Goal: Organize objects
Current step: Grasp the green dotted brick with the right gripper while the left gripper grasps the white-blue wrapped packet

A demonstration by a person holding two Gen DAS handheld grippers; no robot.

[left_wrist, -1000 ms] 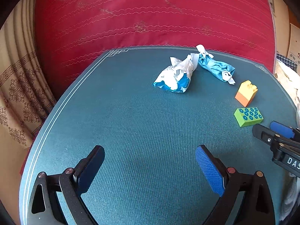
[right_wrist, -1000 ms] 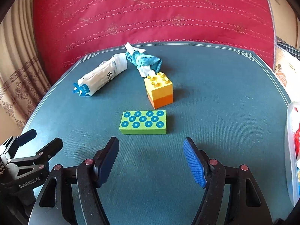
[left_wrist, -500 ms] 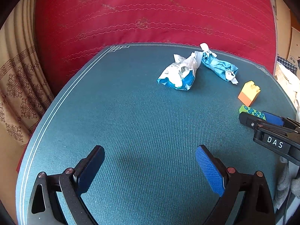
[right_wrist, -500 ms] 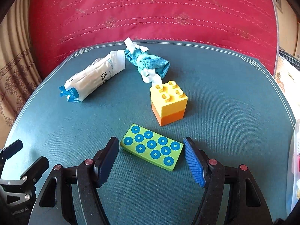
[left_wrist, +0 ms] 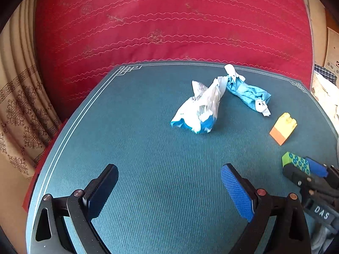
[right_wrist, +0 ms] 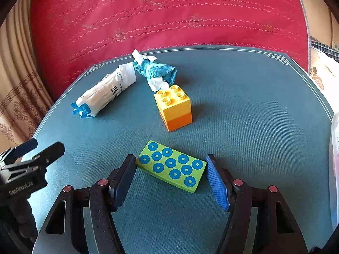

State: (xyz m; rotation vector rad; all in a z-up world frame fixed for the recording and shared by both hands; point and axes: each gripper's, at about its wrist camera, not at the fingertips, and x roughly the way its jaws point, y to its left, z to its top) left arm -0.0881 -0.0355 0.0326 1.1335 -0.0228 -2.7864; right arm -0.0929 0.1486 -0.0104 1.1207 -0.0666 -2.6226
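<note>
the green block (right_wrist: 172, 165) lies flat near the worktop's (right_wrist: 264, 127) front edge, between the pads of our right tongs (right_wrist: 170, 175), whose jaws have just been closing and touch its two ends. our left tongs (left_wrist: 169, 190) hang wide open, empty, over bare worktop toward the left edge.

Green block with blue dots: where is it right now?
In the right wrist view, the green block lies between the right tool's fingers, just in front of the yellow-orange block.
</note>
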